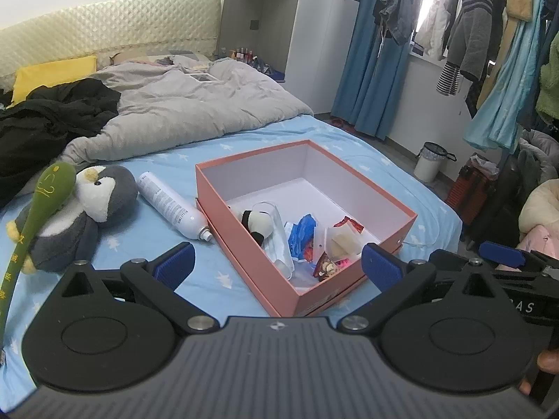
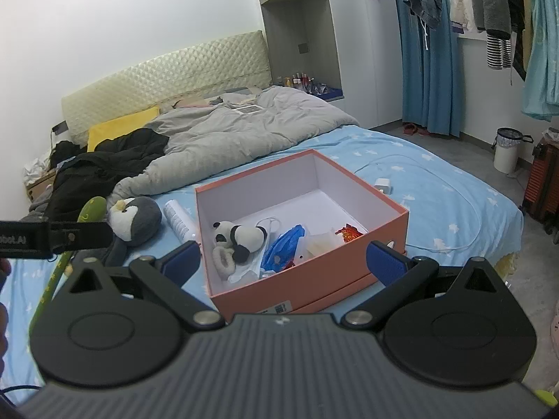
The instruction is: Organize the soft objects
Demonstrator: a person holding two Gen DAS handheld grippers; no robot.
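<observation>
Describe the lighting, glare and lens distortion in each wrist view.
Left wrist view: the bright window behind the hanging clothes blows out to white, and fisheye bends the quilted beige headboard. Right wrist view: even, soft light with no glare, and the tall white wardrobe leans; the open pink cardboard box stays sharp.

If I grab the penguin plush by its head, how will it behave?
The penguin plush looks soft, so its head will probably squash between the fingers. Its limp body likely dangles. It seems light. The green stick lying across it may slide off.
</observation>
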